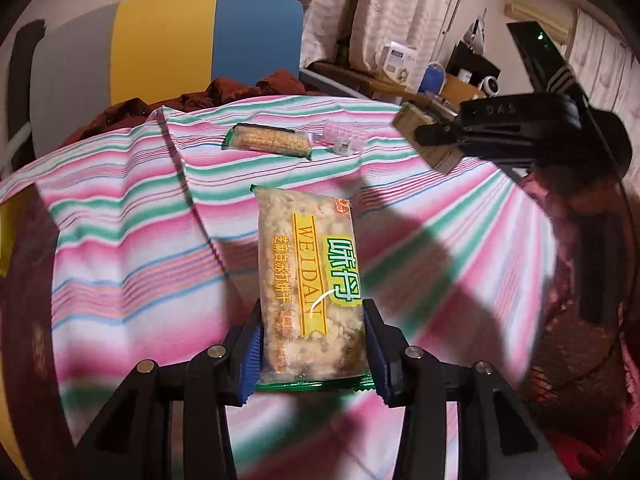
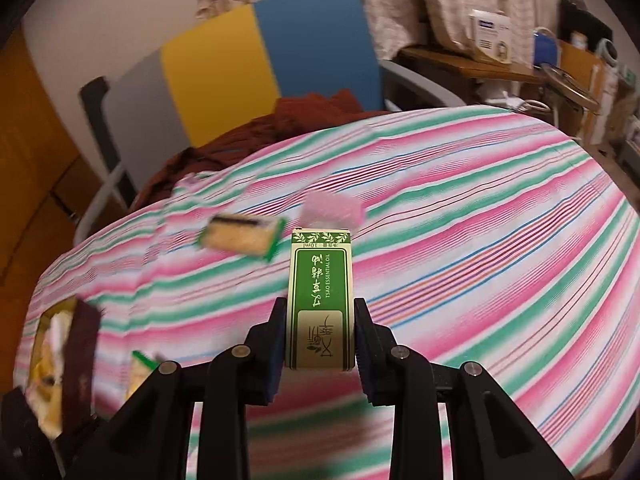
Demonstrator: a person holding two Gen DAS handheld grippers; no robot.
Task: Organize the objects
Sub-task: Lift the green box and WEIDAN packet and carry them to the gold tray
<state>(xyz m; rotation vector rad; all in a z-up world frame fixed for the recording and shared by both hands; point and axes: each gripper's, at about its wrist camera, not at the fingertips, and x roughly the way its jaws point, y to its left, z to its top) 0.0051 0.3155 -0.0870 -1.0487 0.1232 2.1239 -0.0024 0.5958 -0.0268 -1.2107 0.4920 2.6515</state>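
My left gripper [image 1: 313,344] is shut on a clear cracker packet with a yellow and green label [image 1: 310,276], held above the striped tablecloth [image 1: 120,248]. My right gripper [image 2: 320,340] is shut on a green and cream essential oil box [image 2: 321,292], held above the cloth; it also shows in the left wrist view [image 1: 430,136] at the far right. A second cracker packet [image 1: 268,140] [image 2: 242,236] and a small pink clear plastic case [image 1: 342,136] [image 2: 334,208] lie on the far part of the table.
A chair with grey, yellow and blue back [image 1: 168,44] [image 2: 256,68] stands behind the table with a dark red cloth [image 1: 240,88] on it. A cluttered shelf [image 1: 420,76] is at the back right. An open box with items [image 2: 52,360] sits at the table's left edge.
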